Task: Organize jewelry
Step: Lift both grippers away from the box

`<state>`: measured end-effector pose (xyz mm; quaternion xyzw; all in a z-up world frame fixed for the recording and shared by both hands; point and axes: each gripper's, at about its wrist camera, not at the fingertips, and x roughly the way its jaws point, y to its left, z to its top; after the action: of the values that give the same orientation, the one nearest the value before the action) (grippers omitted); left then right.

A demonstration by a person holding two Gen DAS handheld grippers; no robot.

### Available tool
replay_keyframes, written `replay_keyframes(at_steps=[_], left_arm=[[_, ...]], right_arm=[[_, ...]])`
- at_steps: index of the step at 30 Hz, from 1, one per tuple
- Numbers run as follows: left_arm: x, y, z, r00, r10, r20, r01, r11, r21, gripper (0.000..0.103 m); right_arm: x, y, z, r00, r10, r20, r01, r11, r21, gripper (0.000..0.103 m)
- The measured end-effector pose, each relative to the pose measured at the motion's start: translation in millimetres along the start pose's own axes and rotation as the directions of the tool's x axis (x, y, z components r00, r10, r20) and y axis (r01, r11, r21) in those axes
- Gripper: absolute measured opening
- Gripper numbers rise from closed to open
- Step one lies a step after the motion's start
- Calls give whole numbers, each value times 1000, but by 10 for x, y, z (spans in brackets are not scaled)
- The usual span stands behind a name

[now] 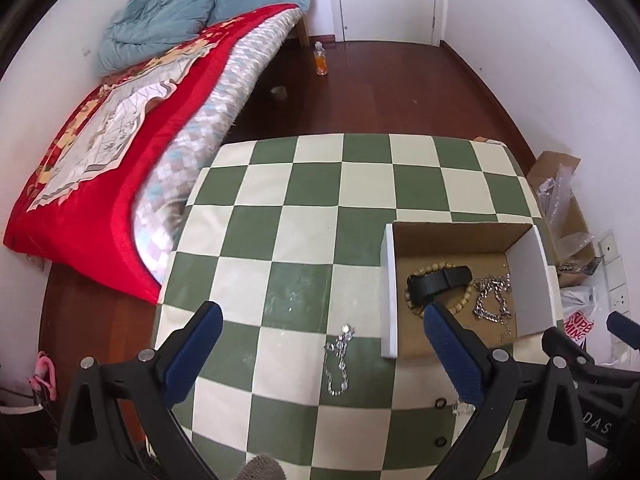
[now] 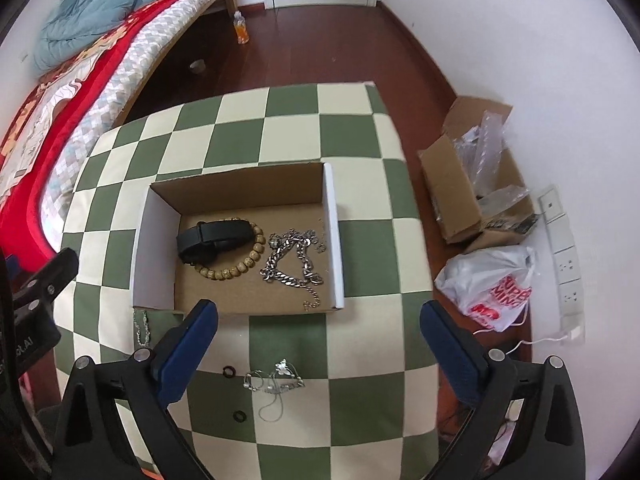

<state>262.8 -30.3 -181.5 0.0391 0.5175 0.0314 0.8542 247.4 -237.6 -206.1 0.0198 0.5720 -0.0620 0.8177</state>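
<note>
An open cardboard box (image 2: pixel 334 240) (image 1: pixel 389 300) stands on the green-and-cream checked table (image 2: pixel 288 128) (image 1: pixel 280 208). Inside lie a black strap (image 2: pixel 214 236) (image 1: pixel 438 280), a wooden bead bracelet (image 2: pixel 236 268) and a heavy silver chain (image 2: pixel 294 260) (image 1: pixel 492 296). A thin silver chain (image 1: pixel 338 358) (image 2: pixel 142 326) lies on the table left of the box. Silver pendant necklaces (image 2: pixel 276 382) and two small black rings (image 2: pixel 229 371) rest in front of the box. My left gripper (image 1: pixel 320 356) hovers open over the thin chain. My right gripper (image 2: pixel 318 354) is open above the pendant necklaces.
A bed (image 1: pixel 120 128) with a red cover and blue quilt runs along the left. On the wooden floor stand an orange bottle (image 1: pixel 321 60), an open carton with plastic wrap (image 2: pixel 476 188) and a white plastic bag (image 2: pixel 496 284) at the right wall.
</note>
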Motion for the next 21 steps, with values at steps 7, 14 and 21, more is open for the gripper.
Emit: replay_keyframes(at_steps=[7, 14, 21], left_arm=[[-391, 68, -192, 997, 32, 73, -32, 999, -5, 102], [-738, 129, -393, 988, 61, 141, -60, 998, -15, 102], [-817, 99, -629, 985, 79, 151, -78, 997, -8, 102]], right_arm=[[-415, 1, -187, 995, -20, 95, 21, 1000, -8, 102], [-776, -22, -404, 987, -4, 159, 3, 1000, 5, 102], [-747, -216, -704, 990, 86, 109, -94, 993, 76, 102]])
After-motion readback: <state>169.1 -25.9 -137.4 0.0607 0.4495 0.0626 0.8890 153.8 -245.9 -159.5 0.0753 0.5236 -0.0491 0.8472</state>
